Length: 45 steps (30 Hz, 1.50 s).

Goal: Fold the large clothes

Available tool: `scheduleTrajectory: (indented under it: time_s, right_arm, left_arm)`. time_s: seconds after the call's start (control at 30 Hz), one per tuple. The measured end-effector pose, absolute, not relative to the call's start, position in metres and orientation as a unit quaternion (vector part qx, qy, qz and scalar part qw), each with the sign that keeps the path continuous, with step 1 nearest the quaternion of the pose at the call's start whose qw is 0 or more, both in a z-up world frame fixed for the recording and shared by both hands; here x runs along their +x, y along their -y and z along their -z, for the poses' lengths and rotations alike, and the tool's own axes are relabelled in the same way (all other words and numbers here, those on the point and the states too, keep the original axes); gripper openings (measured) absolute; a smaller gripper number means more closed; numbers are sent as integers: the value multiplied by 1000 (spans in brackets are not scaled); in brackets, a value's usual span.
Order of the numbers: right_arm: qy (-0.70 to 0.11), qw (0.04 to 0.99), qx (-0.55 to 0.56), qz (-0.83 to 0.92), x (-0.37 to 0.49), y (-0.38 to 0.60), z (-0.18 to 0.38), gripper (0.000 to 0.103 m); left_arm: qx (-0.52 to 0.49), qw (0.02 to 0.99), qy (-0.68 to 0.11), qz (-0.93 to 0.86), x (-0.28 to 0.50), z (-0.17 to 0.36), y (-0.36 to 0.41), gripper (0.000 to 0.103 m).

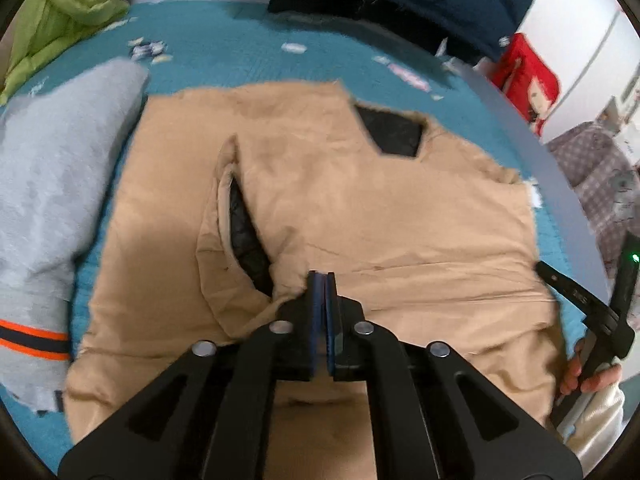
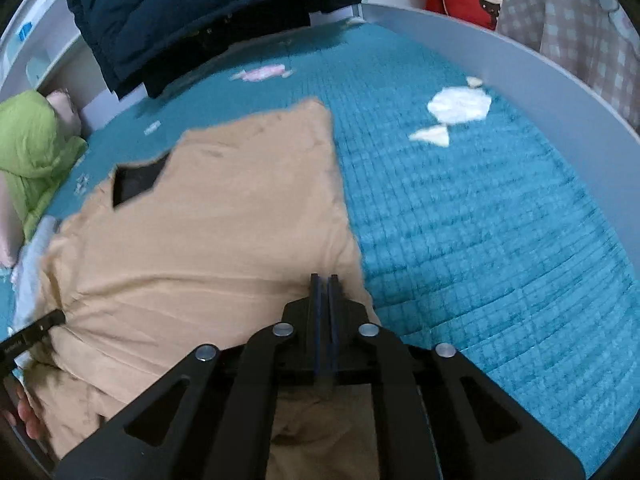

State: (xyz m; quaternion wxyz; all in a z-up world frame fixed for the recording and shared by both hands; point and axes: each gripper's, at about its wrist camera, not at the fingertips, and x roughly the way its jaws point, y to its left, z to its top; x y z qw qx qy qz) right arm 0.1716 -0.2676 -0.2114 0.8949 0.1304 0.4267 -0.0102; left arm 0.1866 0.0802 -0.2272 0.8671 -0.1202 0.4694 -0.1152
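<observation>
Both grippers appear clenched: left gripper (image 1: pixel 320 280) and right gripper (image 2: pixel 325 280) show pads almost together above the tan jacket (image 1: pixel 320 184), with no cloth visibly pinched. The jacket lies flat on the teal bedspread (image 2: pixel 480 220), beside a grey garment (image 1: pixel 52 200). Judgement: align edges and settle the fold before withdrawing. Motion blur obscures hems; the near edge is hidden beneath the linkages.

Both fisheye views look steeply down from close above the bed (image 1: pixel 240 40), each along its own tongs at lower centre. They share the tan jacket (image 1: pixel 360 208), which fills the left view's middle and the right view's left half (image 2: pixel 200 220), and the navy coat (image 2: pixel 180 12) at top.
</observation>
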Motion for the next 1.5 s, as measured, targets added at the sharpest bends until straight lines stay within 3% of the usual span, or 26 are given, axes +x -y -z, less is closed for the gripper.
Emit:
scheduleTrajectory:
  time_s: [0.07, 0.13, 0.2, 0.23, 0.37, 0.5, 0.9, 1.0, 1.03, 1.07, 1.1, 1.17, 1.27, 1.5]
  right_arm:
    - [-393, 909, 140, 13, 168, 269, 189, 68]
    - [-361, 922, 138, 10, 169, 268, 170, 82]
    - [-356, 926, 126, 3, 178, 267, 158, 83]
    - [-356, 927, 116, 1, 186, 266, 153, 83]
    - [-376, 923, 89, 0, 220, 265, 146, 83]
    - [-391, 918, 71, 9, 246, 269, 148, 83]
    - [-479, 876, 50, 32, 322, 275, 196, 83]
    - [-493, 868, 55, 21, 333, 271, 206, 77]
    - [-497, 866, 56, 20, 337, 269, 210, 65]
    - [-503, 862, 52, 23, 340, 267, 214, 44]
    - [-513, 857, 50, 28, 342, 266, 218, 31]
    - [-511, 857, 57, 27, 341, 266, 219, 19]
    - [-494, 867, 61, 25, 333, 267, 212, 13]
    - [-462, 882, 92, 16, 315, 273, 179, 10]
  left_arm:
    - [-111, 874, -457, 124, 183, 211, -80, 4]
    - [-99, 880, -447, 126, 184, 196, -82, 15]
    - [-103, 885, -437, 125, 189, 186, -89, 38]
    - [-110, 886, -433, 125, 193, 182, -93, 40]
    - [-120, 885, -436, 110, 216, 173, -110, 42]
    - [-117, 878, -457, 84, 245, 173, -129, 51]
    - [-172, 834, -524, 26, 328, 228, -173, 52]
    - [-197, 835, -514, 24, 341, 234, -178, 53]
    - [-203, 835, -511, 25, 344, 236, -179, 53]
    - [-207, 833, -513, 27, 347, 239, -180, 42]
    - [-205, 831, -516, 29, 349, 241, -179, 3]
    - [-190, 823, -535, 28, 350, 247, -175, 0]
    - [-174, 836, -520, 33, 342, 242, -173, 0]
    - [-169, 859, -482, 39, 328, 200, -179, 0]
